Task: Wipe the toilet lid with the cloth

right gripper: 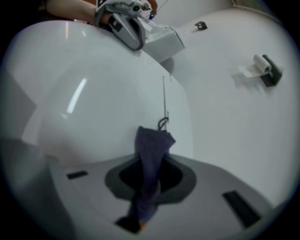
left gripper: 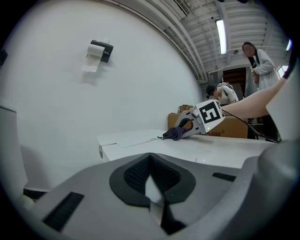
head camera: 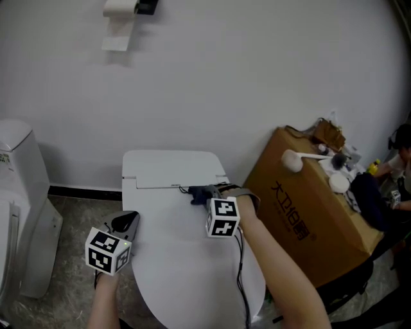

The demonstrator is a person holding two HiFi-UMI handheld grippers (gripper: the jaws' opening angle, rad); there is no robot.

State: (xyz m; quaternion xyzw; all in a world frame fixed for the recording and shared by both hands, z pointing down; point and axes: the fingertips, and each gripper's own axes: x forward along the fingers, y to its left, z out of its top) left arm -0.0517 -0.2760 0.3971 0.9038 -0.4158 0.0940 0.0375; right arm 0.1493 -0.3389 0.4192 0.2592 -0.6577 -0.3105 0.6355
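Cloth (right gripper: 152, 150), dark bluish-purple, bunched up and clamped tight between the jaws of the right hand-held gripper (head camera: 199, 193), with a short tuft poking out past the tips. Sitting up at the 12 o'clock end of the white toilet lid (head camera: 183, 263), tuft down on the surface just short of the hinge seam, with the flat white tank top (head camera: 172, 166) right behind it. Little dark loop of thread or tag sticking out of the cloth toward the seam. Right forearm stretched in from 5 o'clock across the lid, black cable (head camera: 241, 276) trailing along it. Left hand-held gripper (head camera: 128, 220) parked at the 9 o'clock edge of the lid, well apart from the cloth, jaws pressed together with nothing between them, nose aimed roughly toward 1 o'clock. Can't tell whether touching the lid or just above it. Further out: big cardboard box (head camera: 298, 222) at 3 o'clock of the toilet, leaning close beside it, with a white round-headed brush-like thing (head camera: 294, 160) and some small clutter on top. Person (head camera: 399, 160) partly in view at the far 3 o'clock edge. Toilet paper roll (head camera: 121, 9) on a wall holder way up at 11 o'clock, sheet hanging down. Another white fixture (head camera: 19, 186) at 9 o'clock, on a speckled floor (head camera: 77, 212).
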